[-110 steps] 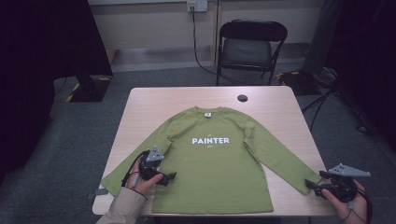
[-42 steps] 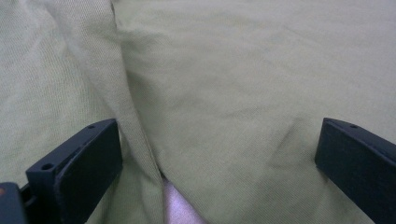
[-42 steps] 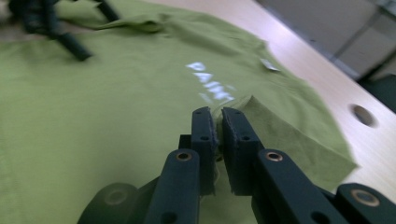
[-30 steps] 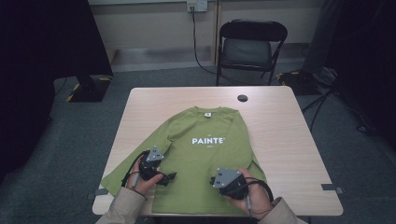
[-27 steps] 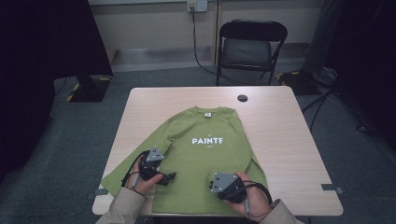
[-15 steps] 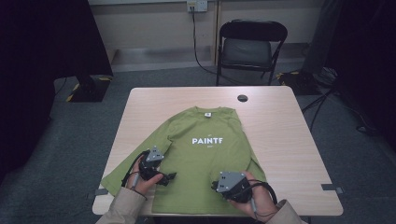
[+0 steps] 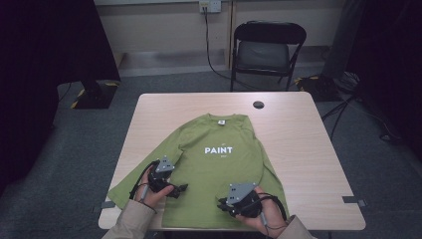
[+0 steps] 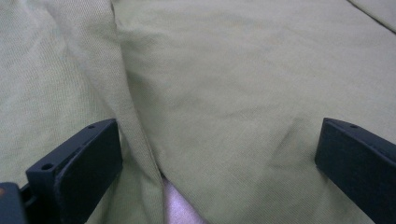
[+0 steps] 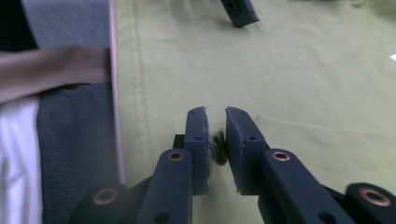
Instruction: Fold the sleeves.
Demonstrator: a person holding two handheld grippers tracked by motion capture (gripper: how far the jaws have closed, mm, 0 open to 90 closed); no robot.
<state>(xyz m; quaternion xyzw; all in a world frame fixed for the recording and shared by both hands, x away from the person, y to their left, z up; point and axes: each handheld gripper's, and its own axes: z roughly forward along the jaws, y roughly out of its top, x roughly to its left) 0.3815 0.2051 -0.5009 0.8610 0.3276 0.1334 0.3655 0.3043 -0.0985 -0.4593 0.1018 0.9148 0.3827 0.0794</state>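
Green cotton covers most of the near half of the table (image 7: 298,129): a long-sleeved shirt (image 7: 219,164) lies flat, collar toward 12 o'clock, white "PAINT" lettering on the chest, hem at the near edge. Its right sleeve is folded in over the body, so the last letters of the print are covered; the left sleeve runs out toward 8 o'clock. The left gripper (image 7: 180,188) rests on the cloth at about 7 o'clock from the print, where that sleeve meets the body. In the left gripper view its jaws stand wide apart, pressed onto the fabric with a fold and a slit of table between them, gripping nothing. The right gripper (image 7: 222,205) sits at about 5 o'clock from the print, close to the hem, on top of the folded sleeve. In the right gripper view its jaws are narrow, a small bunch of green cloth sits in the gap between the pads, and they have just been opening. A black chair (image 7: 268,47) stands beyond the table at 12 o'clock, and a small dark disc (image 7: 258,104) lies on the wood near the far edge.
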